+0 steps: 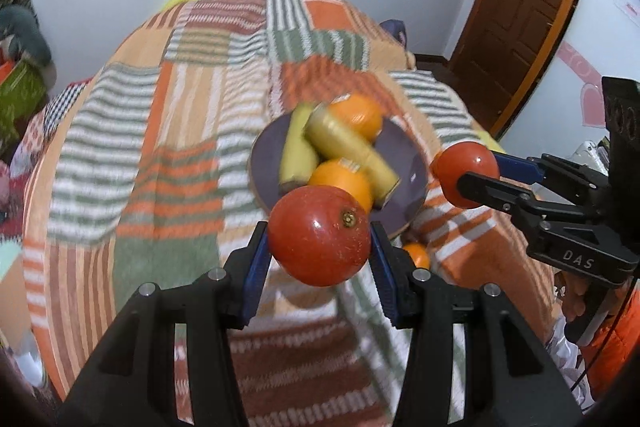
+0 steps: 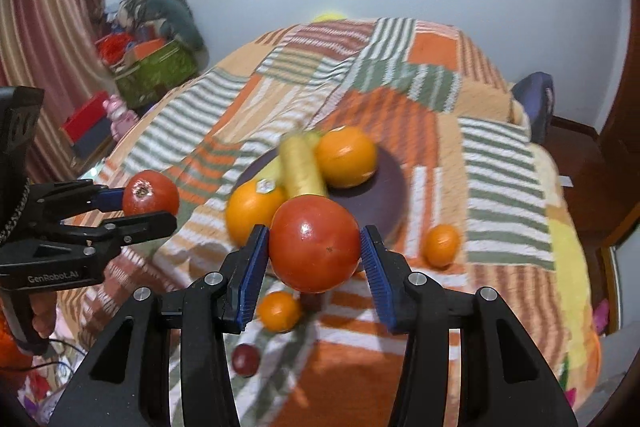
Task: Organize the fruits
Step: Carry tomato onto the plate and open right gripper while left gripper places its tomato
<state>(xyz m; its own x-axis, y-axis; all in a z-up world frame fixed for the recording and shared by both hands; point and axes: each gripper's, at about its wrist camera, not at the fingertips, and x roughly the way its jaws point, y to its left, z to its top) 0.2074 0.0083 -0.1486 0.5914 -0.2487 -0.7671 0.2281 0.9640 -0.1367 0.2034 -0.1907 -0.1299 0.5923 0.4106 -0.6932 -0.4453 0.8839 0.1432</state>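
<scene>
Two tomatoes held above the bed, one in each claw

The left claw (image 1: 320, 247) clamps a round, glossy red tomato (image 1: 319, 235) across its middle; the right claw (image 2: 314, 247) grips a second red tomato (image 2: 315, 243) likewise, both hanging over the patchwork blanket (image 1: 160, 147) near the dark purple plate (image 2: 384, 203) of oranges and bananas. Judged by their look, the tomatoes are smooth, soft and easily bruised: gentle pressure at the widest part suits them.

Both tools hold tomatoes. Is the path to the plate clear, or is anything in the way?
No obstacle in the air, but the plate is crowded: two oranges and bananas fill most of it. Bare plate shows mainly at its right side.
</scene>
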